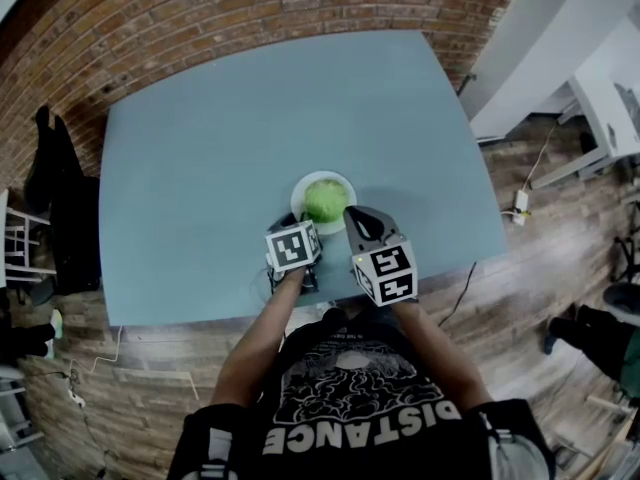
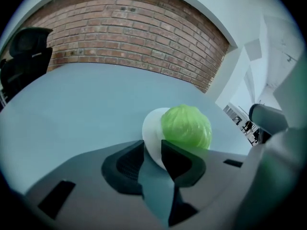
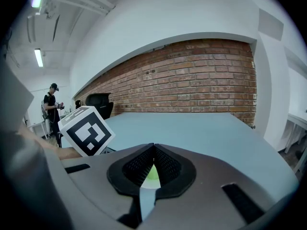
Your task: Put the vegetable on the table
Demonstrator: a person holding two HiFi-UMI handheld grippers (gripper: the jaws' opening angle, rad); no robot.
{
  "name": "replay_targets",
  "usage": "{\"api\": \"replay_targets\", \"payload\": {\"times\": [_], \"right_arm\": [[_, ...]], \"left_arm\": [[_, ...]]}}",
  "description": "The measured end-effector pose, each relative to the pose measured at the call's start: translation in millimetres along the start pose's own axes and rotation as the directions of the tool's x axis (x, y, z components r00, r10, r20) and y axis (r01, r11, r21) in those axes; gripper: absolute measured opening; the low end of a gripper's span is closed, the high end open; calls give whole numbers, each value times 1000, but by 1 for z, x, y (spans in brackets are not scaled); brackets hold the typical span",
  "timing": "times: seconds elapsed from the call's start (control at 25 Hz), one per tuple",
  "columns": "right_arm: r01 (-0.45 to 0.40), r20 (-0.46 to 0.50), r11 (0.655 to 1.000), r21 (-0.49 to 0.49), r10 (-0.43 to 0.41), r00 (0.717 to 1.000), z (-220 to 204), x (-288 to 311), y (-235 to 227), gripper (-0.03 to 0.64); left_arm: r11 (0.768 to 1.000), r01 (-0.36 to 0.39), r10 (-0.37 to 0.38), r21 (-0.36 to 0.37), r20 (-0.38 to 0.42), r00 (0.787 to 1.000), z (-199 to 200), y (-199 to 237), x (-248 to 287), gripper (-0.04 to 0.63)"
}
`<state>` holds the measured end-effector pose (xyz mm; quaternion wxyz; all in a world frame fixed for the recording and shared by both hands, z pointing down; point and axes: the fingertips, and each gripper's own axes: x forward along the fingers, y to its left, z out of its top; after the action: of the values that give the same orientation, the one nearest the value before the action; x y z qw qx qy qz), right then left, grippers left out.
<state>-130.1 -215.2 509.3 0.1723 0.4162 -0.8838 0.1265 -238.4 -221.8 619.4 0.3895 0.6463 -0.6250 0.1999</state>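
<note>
A round green cabbage [image 1: 325,199] sits on a small white plate [image 1: 300,186] near the front edge of the blue-grey table [image 1: 220,138]. My left gripper [image 2: 152,146] stands open just short of the plate [image 2: 152,128], whose rim shows in the gap between the jaws; the cabbage [image 2: 187,126] lies beyond and to the right, untouched. Its marker cube [image 1: 292,246] hangs at the plate's near left. My right gripper [image 1: 350,212] hovers at the cabbage's right side. Its jaws [image 3: 153,146] meet at the tips with nothing held, and a sliver of green shows below them.
A brick wall [image 1: 200,8] runs behind the table. A black office chair [image 2: 24,56] stands at the table's far left corner. White furniture [image 1: 600,78] and a floor power strip [image 1: 520,204] lie to the right. A person [image 3: 51,105] stands far off at the left.
</note>
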Motion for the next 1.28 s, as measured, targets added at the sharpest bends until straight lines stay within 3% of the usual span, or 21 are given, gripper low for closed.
{"api": "replay_targets", "payload": {"times": [0.16,0.32,0.64,0.72,0.8,1.28], "right_arm": [[4,6,1000,2,-4,1000,-1,-2,1,8],[2,-5,1000,9,-2,1000,-5,-2,3,6],[-13,2,1000,13,13,1000,0,-1,11,8],[-14,5,1000,18,14,1000,1,-2,12,8],[-14,11,1000,21,14,1000,3,-3,11,8],[-28,44,999,31,27,999,19,-8,15,8]], "left_arm": [[998,-47,43,52,64,997,6,8,-7,100],[998,-38,32,49,118,992,13,8,-20,100],[989,76,-104,123,242,965,34,-27,-54,98],[986,102,-134,130,274,952,40,-33,-63,60],[983,107,-147,147,300,943,44,-38,-71,18],[965,160,-228,208,367,902,52,-64,-103,2]]}}
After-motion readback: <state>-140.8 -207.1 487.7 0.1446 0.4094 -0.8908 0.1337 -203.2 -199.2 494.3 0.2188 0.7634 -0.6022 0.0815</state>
